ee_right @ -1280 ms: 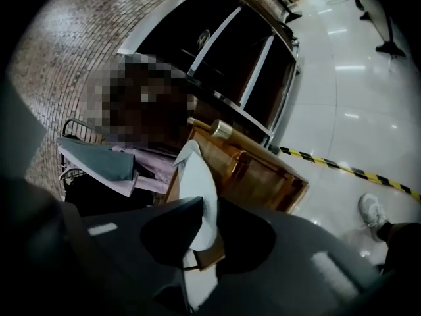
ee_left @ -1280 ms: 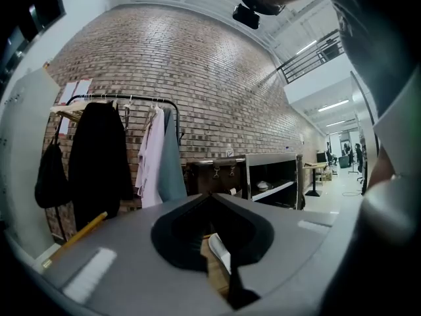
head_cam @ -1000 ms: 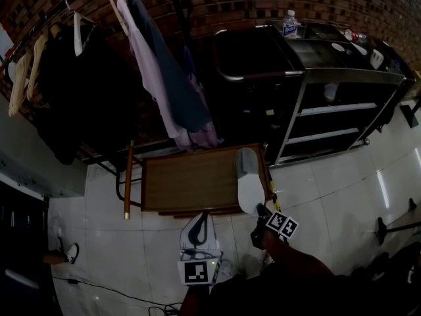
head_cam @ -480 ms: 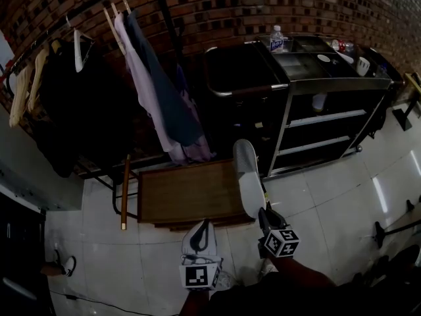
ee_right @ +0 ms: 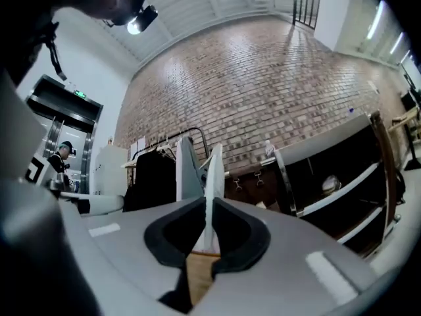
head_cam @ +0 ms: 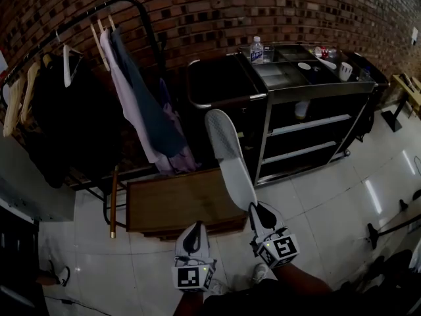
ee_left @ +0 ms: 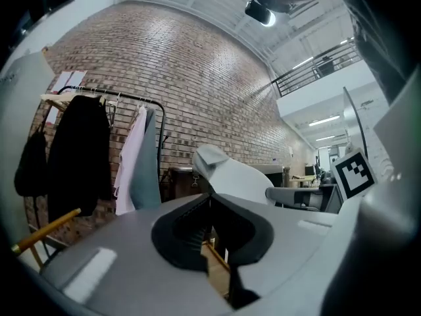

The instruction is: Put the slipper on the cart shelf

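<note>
**Slipper held up in my right gripper, not yet on the cart**

Ahead of both my grippers a brick wall [head_cam: 263, 5] spans the room, and pale glossy floor tiles [head_cam: 329, 196] lie beneath them. Ahead and to the right of my right gripper [head_cam: 260, 213] stands the dark cart [head_cam: 245, 97], its metal shelves [head_cam: 309, 125] facing me. Ahead and to the left of my left gripper [head_cam: 195, 232] a clothes rail [head_cam: 85, 22] carries hanging garments. Just ahead of both grippers a low wooden bench [head_cam: 168, 203] sits on the tiles. My right gripper is clamped on one end of the white slipper [head_cam: 227, 151], which rises up and forward from its jaws, on no shelf yet. My left gripper's jaws are pressed together with nothing between them. A water bottle [head_cam: 256, 50] stands on the cart top
</note>
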Motion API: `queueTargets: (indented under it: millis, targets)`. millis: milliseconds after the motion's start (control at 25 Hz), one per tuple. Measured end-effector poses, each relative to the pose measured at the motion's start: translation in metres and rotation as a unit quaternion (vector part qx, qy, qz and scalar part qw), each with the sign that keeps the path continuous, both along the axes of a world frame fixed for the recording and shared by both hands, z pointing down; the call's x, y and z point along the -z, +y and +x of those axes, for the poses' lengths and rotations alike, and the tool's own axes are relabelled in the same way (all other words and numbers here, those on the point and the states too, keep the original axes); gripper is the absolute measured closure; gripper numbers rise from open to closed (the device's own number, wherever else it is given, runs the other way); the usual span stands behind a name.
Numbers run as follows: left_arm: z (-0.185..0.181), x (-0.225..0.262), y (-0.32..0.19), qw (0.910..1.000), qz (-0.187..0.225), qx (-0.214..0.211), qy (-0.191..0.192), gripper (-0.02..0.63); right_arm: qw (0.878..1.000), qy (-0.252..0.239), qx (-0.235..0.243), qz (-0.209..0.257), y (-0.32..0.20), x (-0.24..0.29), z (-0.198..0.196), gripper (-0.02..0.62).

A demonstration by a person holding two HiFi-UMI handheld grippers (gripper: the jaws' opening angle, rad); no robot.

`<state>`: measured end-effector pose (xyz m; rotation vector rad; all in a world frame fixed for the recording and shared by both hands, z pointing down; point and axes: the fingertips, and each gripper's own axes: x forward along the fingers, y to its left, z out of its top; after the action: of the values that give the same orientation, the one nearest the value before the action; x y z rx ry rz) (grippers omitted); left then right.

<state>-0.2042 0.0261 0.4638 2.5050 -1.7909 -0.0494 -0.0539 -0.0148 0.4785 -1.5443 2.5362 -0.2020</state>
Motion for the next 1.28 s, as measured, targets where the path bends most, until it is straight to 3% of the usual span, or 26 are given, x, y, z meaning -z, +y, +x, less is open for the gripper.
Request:
queueTargets:
  millis: [240, 520, 720, 840, 1040, 1280]
  targets:
    - [0.030, 0.022, -0.009, 0.9996, 0.027, 0.004, 0.002, 0.586, 0.999, 0.013, -0.001, 0.051, -0.006, 0.039, 0.027, 0.563]
    - [0.065, 0.036, -0.018, 0.9980, 0.045, 0.026, -0.035, 0.591, 0.997, 0.002, 0.010, 0.071, -0.015, 0.056, 0.062, 0.562]
    - [0.086, 0.059, -0.024, 0.9955, 0.090, 0.025, -0.015, 0.575, 0.999, -0.014, 0.021, 0.047, -0.020, 0.049, 0.086, 0.561]
    - [0.094, 0.052, -0.036, 0.9966, 0.081, 0.018, -0.005, 0.571, 0.999, -0.018, 0.021, 0.033, -0.019, 0.044, 0.101, 0.561]
    - [0.103, 0.038, -0.069, 0.9979, 0.063, -0.010, 0.004, 0.571, 1.000, -0.026, -0.012, -0.012, -0.016, 0.016, 0.137, 0.561]
    - [0.119, 0.038, -0.115, 0.9961, 0.070, -0.053, 0.010, 0.572, 0.995, -0.023, -0.070, -0.065, -0.009, -0.025, 0.185, 0.561]
